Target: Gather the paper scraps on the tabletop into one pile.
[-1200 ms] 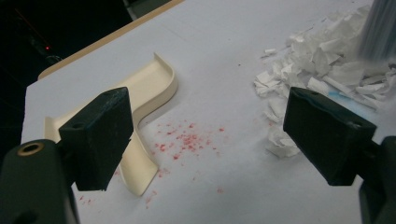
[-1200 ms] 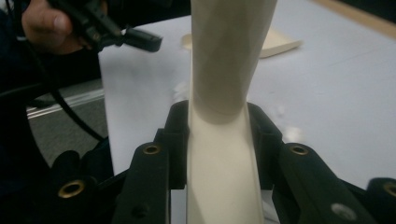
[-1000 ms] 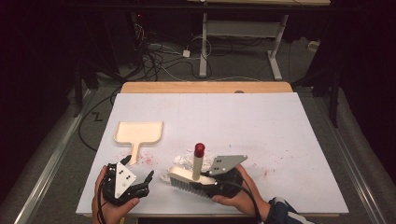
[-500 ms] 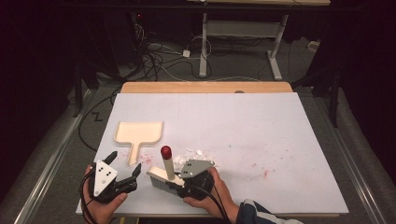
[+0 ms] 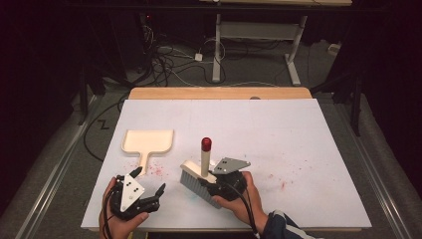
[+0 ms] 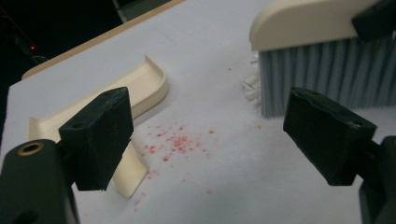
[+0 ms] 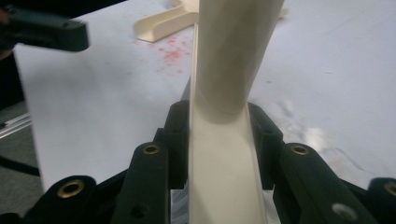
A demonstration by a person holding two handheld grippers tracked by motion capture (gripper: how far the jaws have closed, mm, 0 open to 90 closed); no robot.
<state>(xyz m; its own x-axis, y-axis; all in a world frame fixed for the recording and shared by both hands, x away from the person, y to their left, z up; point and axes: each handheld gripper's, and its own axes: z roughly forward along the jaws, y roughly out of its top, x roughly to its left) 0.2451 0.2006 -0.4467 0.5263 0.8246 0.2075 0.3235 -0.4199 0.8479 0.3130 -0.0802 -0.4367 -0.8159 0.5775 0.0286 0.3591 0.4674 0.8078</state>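
Note:
A cream hand brush [image 5: 198, 178] with grey bristles stands on the white table, its red-tipped handle [image 5: 205, 145] upright. My right gripper [image 5: 211, 183] is shut on the brush's cream back [image 7: 224, 158], one jaw on each side, with the handle [image 7: 233, 51] rising just ahead. A cream dustpan [image 5: 148, 141] lies flat to the left, handle toward me. My left gripper [image 5: 148, 180] hovers open and empty near the front edge, just below the dustpan's handle. Between its jaws [image 6: 210, 130] I see red crumbs [image 6: 175, 142], with the dustpan [image 6: 140, 88] left and the bristles [image 6: 322, 74] right.
White scraps [image 6: 252, 86] lie against the bristles. Faint red specks [image 5: 281, 181] mark the table right of the brush. The white sheet [image 5: 298, 129] stretches open behind and to the right. A wooden edge [image 5: 219, 93] runs along the back; cables and a table frame stand beyond.
The brush swept left toward the dustpan half a second ago and has come back to the right. The left gripper shifted left, then returned.

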